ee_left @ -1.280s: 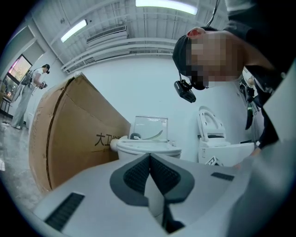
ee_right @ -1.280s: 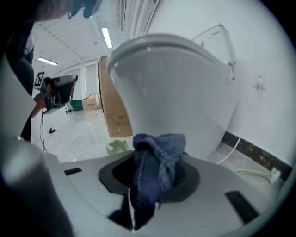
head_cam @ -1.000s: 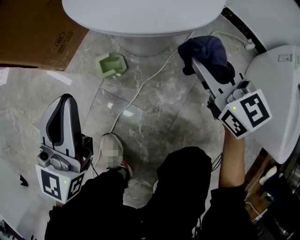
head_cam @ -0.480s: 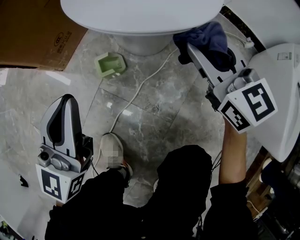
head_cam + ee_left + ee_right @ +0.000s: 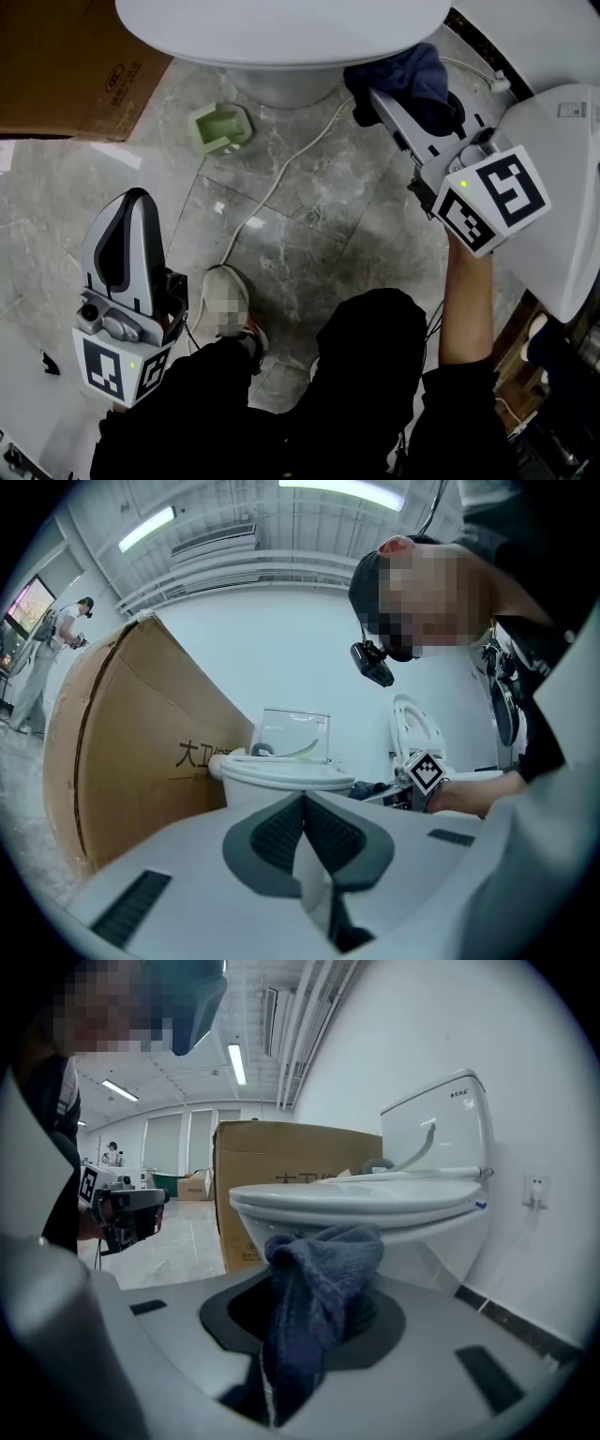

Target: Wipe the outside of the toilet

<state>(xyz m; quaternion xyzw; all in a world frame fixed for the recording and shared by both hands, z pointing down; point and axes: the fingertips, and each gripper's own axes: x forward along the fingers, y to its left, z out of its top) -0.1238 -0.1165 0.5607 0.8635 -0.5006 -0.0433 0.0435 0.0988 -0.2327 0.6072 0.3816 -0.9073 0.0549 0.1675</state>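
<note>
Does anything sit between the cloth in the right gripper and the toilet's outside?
Nothing visible does. The right gripper holds the cloth right beside the toilet. The cable lies on the floor below, out of the path.

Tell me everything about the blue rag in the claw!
The rag is dark blue and looks like soft, fuzzy towel cloth. It is bunched up and crumpled, not spread flat. The right claw is shut on it, so a lump sticks up above the claw and a tail hangs down. It sits close by the white toilet bowl, just under the rim. I cannot tell whether it touches there.
</note>
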